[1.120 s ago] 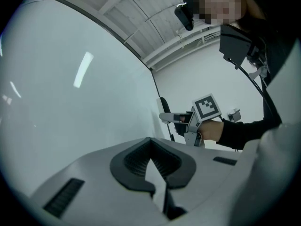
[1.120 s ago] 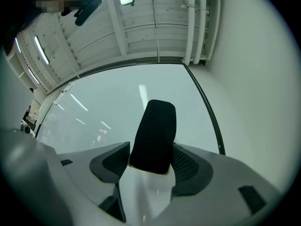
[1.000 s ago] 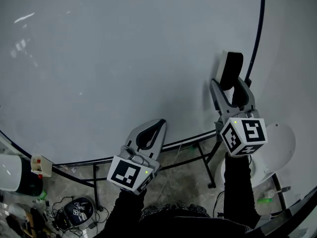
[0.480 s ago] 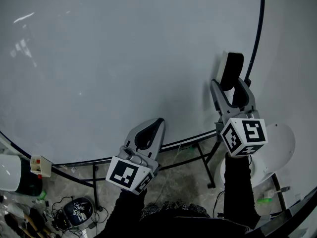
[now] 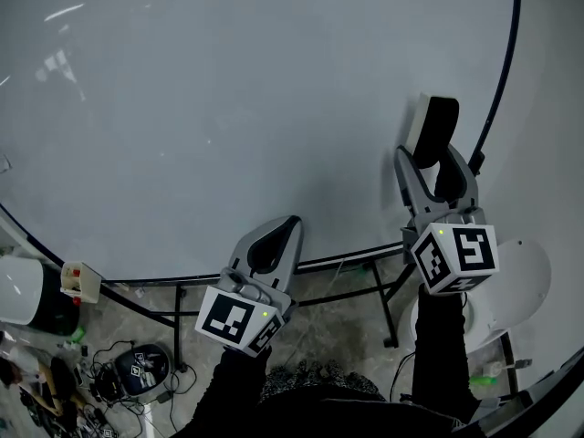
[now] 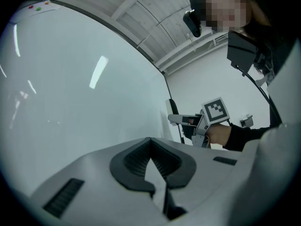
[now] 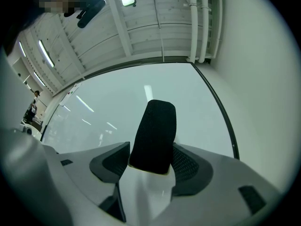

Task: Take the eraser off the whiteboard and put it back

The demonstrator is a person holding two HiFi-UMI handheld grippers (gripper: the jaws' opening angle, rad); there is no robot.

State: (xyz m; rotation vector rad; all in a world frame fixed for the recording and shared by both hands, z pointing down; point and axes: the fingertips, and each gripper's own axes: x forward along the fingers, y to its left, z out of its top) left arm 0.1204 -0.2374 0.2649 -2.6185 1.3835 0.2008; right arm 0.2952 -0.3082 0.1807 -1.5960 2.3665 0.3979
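Observation:
The eraser (image 5: 432,128), black felt on a white back, stands up between the fingers of my right gripper (image 5: 431,158), which is shut on its lower end. It is held close to the whiteboard (image 5: 228,108), near the board's right edge; contact with the board cannot be told. In the right gripper view the eraser (image 7: 154,134) fills the gap of the right gripper (image 7: 150,158). My left gripper (image 5: 288,228) hangs shut and empty at the board's lower edge. From the left gripper view its pads (image 6: 133,160) meet, with the right gripper (image 6: 181,120) and eraser (image 6: 172,108) beyond.
The board's black frame (image 5: 504,67) curves down the right side. Under the board are its stand's legs (image 5: 370,290), a white round object (image 5: 522,276) at the right, a white cylinder (image 5: 20,304) and floor clutter with cables (image 5: 132,372) at the left.
The head view has shifted a little, so the board's right edge now lies farther right. The right gripper still holds the eraser in much the same pose. The left gripper has barely moved.

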